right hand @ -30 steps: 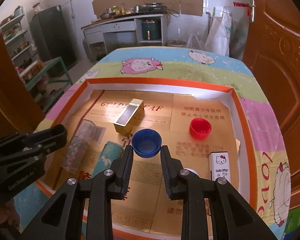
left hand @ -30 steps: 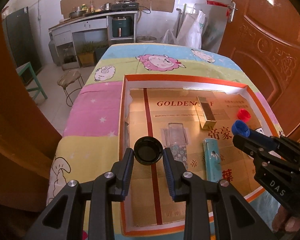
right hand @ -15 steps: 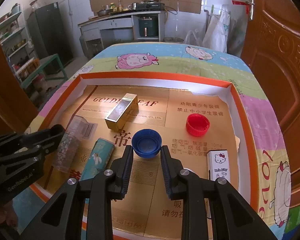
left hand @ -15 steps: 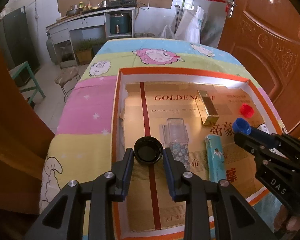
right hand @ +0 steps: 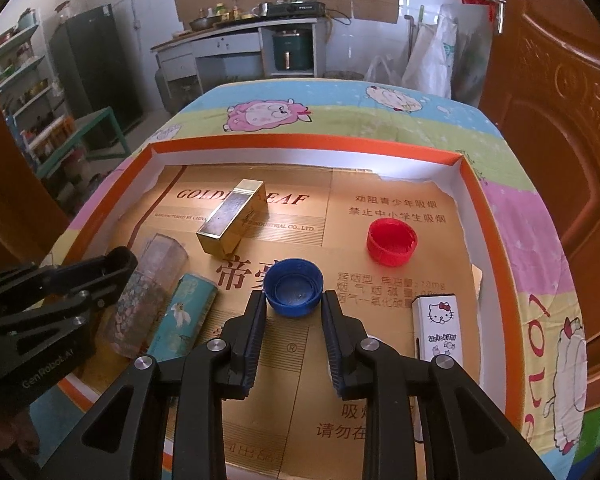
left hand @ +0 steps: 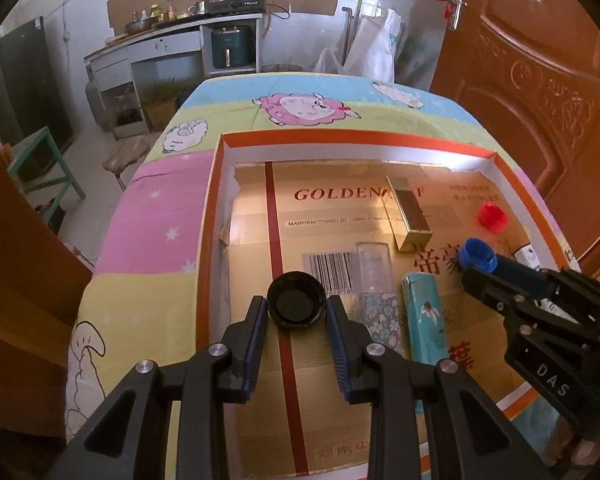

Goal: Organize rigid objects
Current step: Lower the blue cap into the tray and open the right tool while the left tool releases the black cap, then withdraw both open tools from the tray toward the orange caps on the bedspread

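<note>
Left wrist view gives me the left gripper narrowed onto a black bottle cap, its open side facing the camera, pinched by the rim between the blue pads above the tray. Right wrist view matches it: my right gripper is closed on a blue bottle cap, also gripped across its rim and carried clear of the tray floor, as far as I can judge. I read both holds as a carry, each cap taken by its widest part so it cannot twist out while I look for a spot to group them.

A red cap lies loose on the tray's right side, which I'd guess is where caps belong. The gold box lies across the printed "GOLDEN LEAF". A teal tube and a clear floral case lie side by side to the left; a white box reading "Hello Kitty" sits near the right wall.

The liner also carries Chinese warning text, "CO., LTD" and a barcode. My gripper bodies read "DAS" and "GenRobot.AI". The tray rests on a sheep-print cloth over the table.
</note>
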{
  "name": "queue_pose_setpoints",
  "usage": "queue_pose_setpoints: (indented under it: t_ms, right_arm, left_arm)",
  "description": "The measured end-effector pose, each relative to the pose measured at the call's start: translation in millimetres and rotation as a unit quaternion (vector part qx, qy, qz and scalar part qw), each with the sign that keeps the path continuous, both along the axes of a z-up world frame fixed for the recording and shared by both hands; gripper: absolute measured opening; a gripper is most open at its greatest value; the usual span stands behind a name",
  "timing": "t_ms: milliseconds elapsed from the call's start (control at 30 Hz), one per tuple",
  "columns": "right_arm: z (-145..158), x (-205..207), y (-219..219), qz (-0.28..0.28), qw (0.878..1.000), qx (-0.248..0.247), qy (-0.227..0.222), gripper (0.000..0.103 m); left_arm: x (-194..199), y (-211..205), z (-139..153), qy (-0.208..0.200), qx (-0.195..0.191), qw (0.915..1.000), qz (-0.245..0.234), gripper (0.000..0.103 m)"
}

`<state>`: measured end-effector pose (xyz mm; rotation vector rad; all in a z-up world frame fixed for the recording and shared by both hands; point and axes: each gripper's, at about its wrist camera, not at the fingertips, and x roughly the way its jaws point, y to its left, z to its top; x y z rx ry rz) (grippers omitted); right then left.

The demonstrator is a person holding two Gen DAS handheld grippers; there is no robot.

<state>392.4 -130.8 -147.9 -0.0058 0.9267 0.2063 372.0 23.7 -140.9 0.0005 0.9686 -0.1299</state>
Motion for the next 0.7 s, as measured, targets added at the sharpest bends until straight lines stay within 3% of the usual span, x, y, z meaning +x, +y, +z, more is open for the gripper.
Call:
queue_pose_setpoints:
  t_ms: [133, 233, 433, 700]
  right_arm:
    - [-0.8, -0.1, -1.6, -0.002, 1.000, -0.002, -0.002, 0.032]
    - [-1.5, -1.3, -4.0, -0.005, 1.000, -0.002, -0.004, 0.052]
    - [0.1, -2.5, -8.8, -0.010, 1.000, 0.002, -0.008, 0.053]
    - [6.8, -7.9, -7.4, -0.005, 1.000, 0.008, -0.020, 0.053]
  left_arm:
    - [-0.6, -1.1, 0.1, -0.005, 0.000, 1.0000, -0.002, 0.031]
    - [-1.9, -1.7, 0.4, -0.009, 0.006, 0.9999, -0.004, 0.032]
    - [-4.3, -2.7, 2.0, -0.015, -0.001, 0.9998, -0.010, 0.041]
    - [-12.9, -2.1, 9.6, -0.032, 0.005, 0.9994, -0.006, 0.043]
